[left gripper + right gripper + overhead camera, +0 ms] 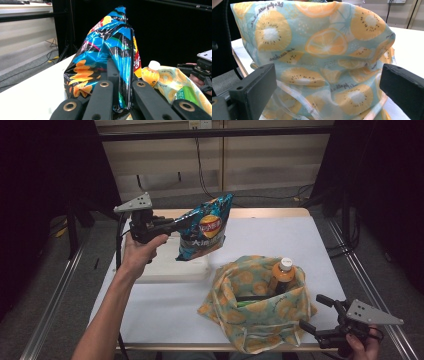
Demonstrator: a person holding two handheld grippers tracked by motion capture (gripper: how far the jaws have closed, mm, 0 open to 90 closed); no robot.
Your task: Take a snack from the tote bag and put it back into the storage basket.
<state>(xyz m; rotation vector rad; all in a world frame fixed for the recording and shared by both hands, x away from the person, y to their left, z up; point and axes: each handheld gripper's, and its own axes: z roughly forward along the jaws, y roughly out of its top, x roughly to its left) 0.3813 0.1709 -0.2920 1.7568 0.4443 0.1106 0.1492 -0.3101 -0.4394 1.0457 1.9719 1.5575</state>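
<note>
Left gripper (120, 82) jaws pinching chip bag (105, 57) | right gripper (327, 87) jaws spread beside fruit-print bag (317, 45)

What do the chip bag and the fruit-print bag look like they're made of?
Chip bag: seemingly thin plastic foil, glossy, with sharp crinkles and bright glints. Fruit-print bag: probably woven cloth, matte, with soft folds and a stitched hem, though a coated fabric is possible.

Surface finishes noted
Chip bag (105, 57): glossy crinkled foil. Tote bag (324, 62): soft matt printed cloth. Desk (280, 237): smooth matt white.
</note>
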